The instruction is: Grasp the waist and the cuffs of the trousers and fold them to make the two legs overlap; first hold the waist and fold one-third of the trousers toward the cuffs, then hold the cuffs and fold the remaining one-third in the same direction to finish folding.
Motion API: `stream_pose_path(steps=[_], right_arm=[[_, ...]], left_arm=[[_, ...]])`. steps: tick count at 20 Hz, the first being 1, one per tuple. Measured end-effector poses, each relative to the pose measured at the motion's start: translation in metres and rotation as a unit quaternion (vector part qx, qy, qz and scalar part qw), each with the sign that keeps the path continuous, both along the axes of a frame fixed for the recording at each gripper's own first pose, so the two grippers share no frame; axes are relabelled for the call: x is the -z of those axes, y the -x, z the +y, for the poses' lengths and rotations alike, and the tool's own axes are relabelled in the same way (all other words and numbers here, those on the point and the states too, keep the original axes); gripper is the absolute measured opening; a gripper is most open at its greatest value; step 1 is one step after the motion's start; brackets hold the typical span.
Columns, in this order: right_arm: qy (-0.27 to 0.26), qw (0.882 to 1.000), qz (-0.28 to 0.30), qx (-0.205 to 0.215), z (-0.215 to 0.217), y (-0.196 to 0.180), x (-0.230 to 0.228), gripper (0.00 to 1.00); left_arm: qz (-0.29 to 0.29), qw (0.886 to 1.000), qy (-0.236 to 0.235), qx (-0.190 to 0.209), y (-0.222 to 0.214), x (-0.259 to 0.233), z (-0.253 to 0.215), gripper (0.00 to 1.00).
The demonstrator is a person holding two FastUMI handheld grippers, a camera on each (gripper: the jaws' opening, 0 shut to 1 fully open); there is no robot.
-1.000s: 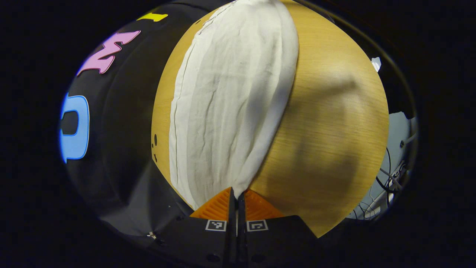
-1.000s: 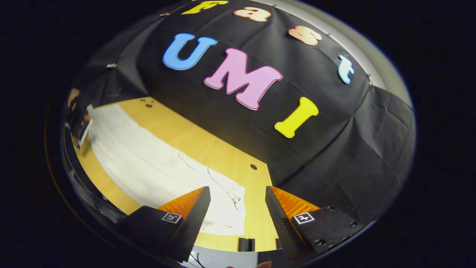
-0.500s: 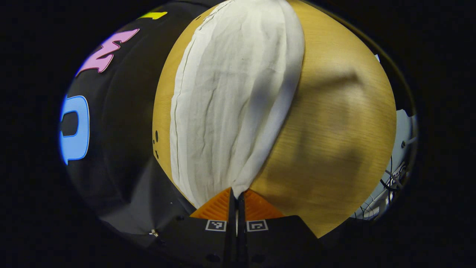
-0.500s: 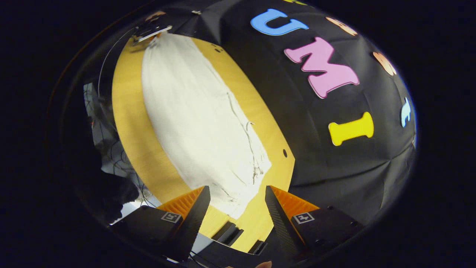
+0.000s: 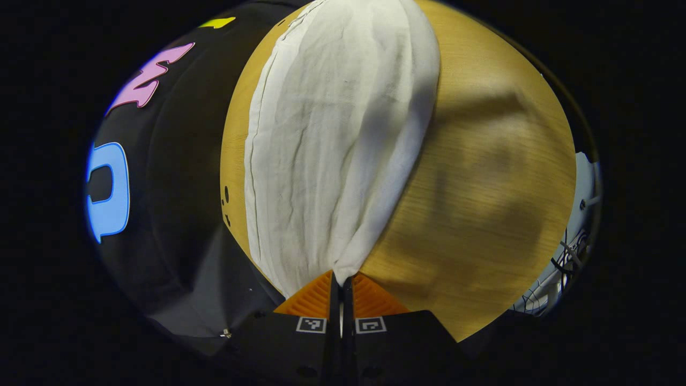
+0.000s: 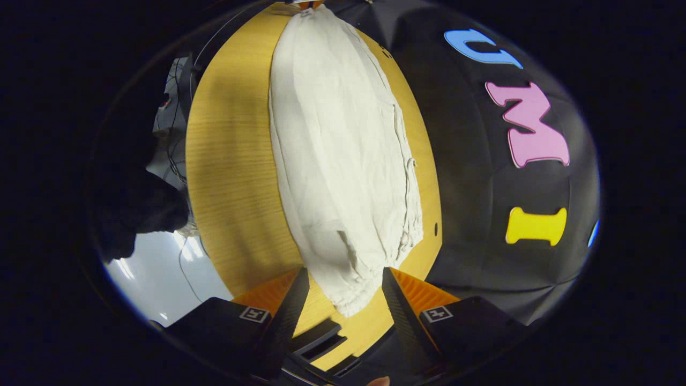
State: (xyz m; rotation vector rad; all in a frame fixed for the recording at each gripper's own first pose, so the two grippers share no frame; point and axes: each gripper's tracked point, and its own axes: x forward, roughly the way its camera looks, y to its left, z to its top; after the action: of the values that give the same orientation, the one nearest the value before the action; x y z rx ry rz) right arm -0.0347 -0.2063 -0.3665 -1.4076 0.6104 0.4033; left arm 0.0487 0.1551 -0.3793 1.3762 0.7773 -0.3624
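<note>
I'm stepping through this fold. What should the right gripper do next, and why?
Probably ease forward and close on the trousers' near end: the right gripper is open with that end between its fingers, while the left gripper already pinches the other end.

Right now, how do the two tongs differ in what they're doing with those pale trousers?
The left tongs are shut, pinching one end of the trousers; the right tongs stand open, gripping nothing. Cloth bunches to a point at the left tongs, while the gathered end by the right tongs lies loose between the fingers on the wooden table. Both point along the length of the trousers.
</note>
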Motion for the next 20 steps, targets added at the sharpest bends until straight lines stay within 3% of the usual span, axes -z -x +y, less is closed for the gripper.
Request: stream_pose_path(steps=[1, 4, 7, 9, 11, 15, 17, 18, 19, 20], right_arm=[[0.011, 1.0, -0.006, -0.009, 0.0, -0.007, 0.0, 0.91], [0.029, 0.999, -0.012, -0.009, -0.004, -0.026, 0.005, 0.85], [0.029, 0.999, 0.006, 0.043, -0.017, -0.036, 0.019, 0.7], [0.025, 0.995, 0.02, 0.093, -0.023, -0.039, 0.027, 0.32], [0.013, 0.993, 0.011, 0.118, -0.019, -0.042, 0.029, 0.12], [-0.024, 0.989, 0.037, 0.138, -0.014, -0.039, 0.024, 0.07], [-0.043, 0.989, 0.026, 0.143, -0.013, -0.04, 0.011, 0.12], [-0.055, 0.987, 0.017, 0.147, -0.013, -0.038, 0.004, 0.07], [-0.07, 0.985, 0.009, 0.155, -0.009, -0.036, -0.003, 0.12], [-0.085, 0.983, 0.002, 0.163, -0.004, -0.038, -0.011, 0.07]], left_arm=[[-0.001, 1.0, 0.0, -0.001, -0.001, 0.0, 0.0, 0.05], [-0.004, 1.0, 0.004, -0.006, -0.002, 0.001, 0.0, 0.05], [-0.007, 1.0, 0.003, -0.005, -0.002, 0.001, 0.0, 0.05], [-0.011, 1.0, 0.001, -0.001, -0.002, 0.001, 0.001, 0.05], [-0.017, 1.0, 0.001, -0.002, -0.002, 0.001, 0.0, 0.05], [-0.024, 0.999, 0.02, -0.017, -0.002, 0.001, 0.0, 0.05], [-0.038, 0.997, 0.05, -0.036, -0.004, -0.007, -0.001, 0.05], [-0.047, 0.996, 0.064, -0.043, -0.004, -0.011, -0.002, 0.05], [-0.056, 0.994, 0.076, -0.049, -0.003, -0.018, 0.0, 0.05], [-0.064, 0.992, 0.087, -0.057, -0.003, -0.025, 0.0, 0.05]])
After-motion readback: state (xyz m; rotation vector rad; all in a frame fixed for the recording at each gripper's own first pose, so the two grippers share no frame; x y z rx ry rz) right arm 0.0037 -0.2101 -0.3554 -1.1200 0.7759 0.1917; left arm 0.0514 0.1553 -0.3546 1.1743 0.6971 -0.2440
